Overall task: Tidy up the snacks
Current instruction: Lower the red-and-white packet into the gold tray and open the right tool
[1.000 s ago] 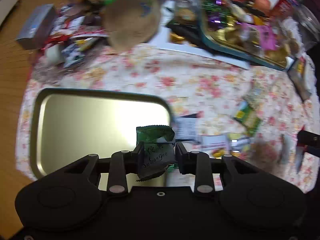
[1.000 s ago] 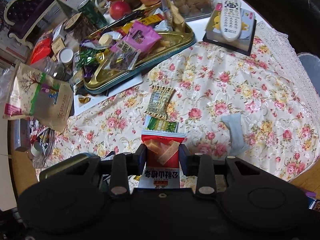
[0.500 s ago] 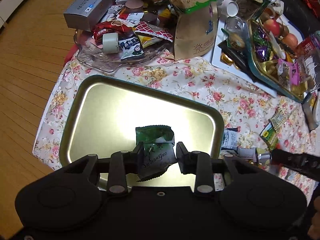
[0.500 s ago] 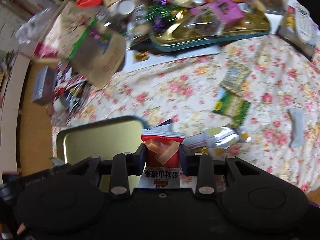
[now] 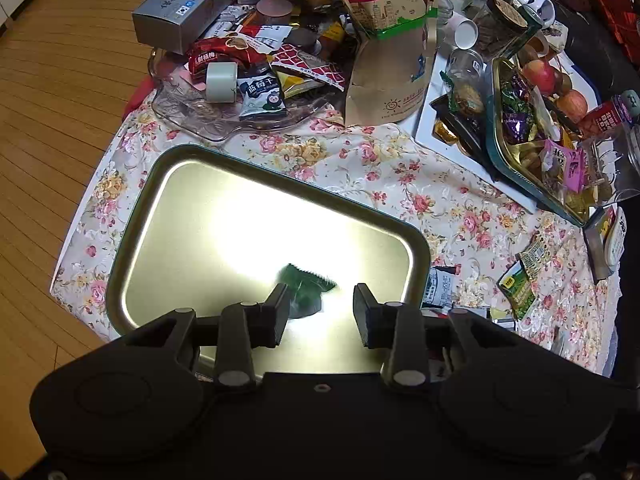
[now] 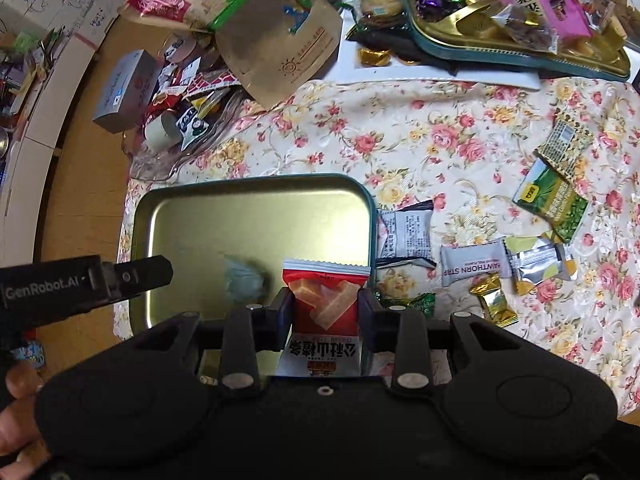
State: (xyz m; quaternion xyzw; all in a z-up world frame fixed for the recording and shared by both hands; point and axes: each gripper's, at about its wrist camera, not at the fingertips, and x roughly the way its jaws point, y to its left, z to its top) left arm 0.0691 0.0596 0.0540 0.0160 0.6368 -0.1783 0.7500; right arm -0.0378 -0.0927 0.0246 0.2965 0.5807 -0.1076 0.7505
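The green packet [image 5: 306,290] is a blur over the near part of the gold tray [image 5: 132,240], between the left gripper's [image 5: 320,308] spread fingers and touching neither; its serrated edge points up and to the right. Whether it rests on the tray floor cannot be told.

The red packet [image 6: 326,304] stands upright, long axis near to far, serrated end far, pinched at its sides by the right gripper [image 6: 326,312] above the tray's near right corner. The left gripper reaches in level from the left in the right wrist view. Loose snacks [image 6: 472,266] lie on the floral cloth [image 6: 440,140] right of the tray.
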